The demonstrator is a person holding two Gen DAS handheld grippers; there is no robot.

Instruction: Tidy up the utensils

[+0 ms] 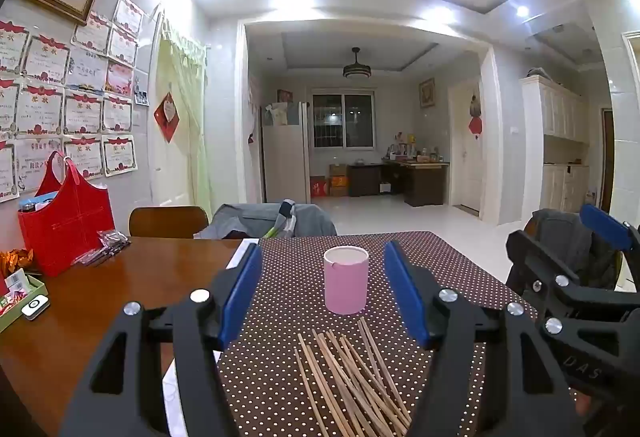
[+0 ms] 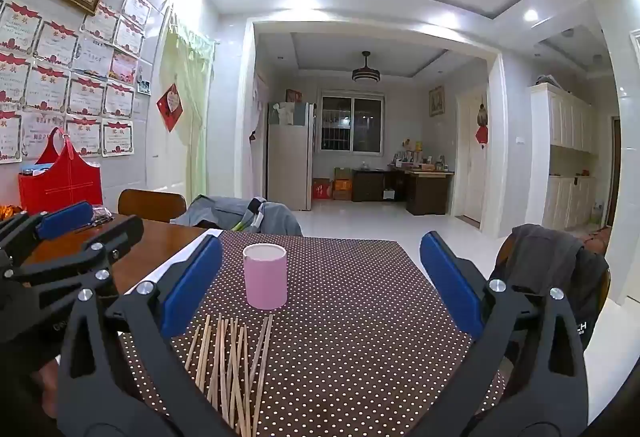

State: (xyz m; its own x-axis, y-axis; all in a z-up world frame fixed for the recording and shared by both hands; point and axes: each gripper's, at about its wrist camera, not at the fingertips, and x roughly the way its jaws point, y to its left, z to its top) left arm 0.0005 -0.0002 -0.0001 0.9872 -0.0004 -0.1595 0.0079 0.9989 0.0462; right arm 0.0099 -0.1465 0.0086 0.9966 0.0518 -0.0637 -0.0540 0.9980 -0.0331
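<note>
1. Nothing organized yet, by the look of it: wooden chopsticks [image 1: 352, 377] lying loose and crossed on the dotted tablecloth [image 1: 440, 269] of the desk, none held.
2. Pink cup [image 1: 346, 280] standing upright at twelve o'clock from the pile, near it but apart; inside hidden (rim seen only from the side), nothing sticking out.
3. Left gripper [image 1: 324, 293] released, jaws wide, hovering over the pile, empty.
4. Right gripper [image 2: 320, 285] released too, wide apart, with the pile at its seven o'clock, empty.
5. Left to do, presumably: gather every chopstick and stand it in the cup.
</note>
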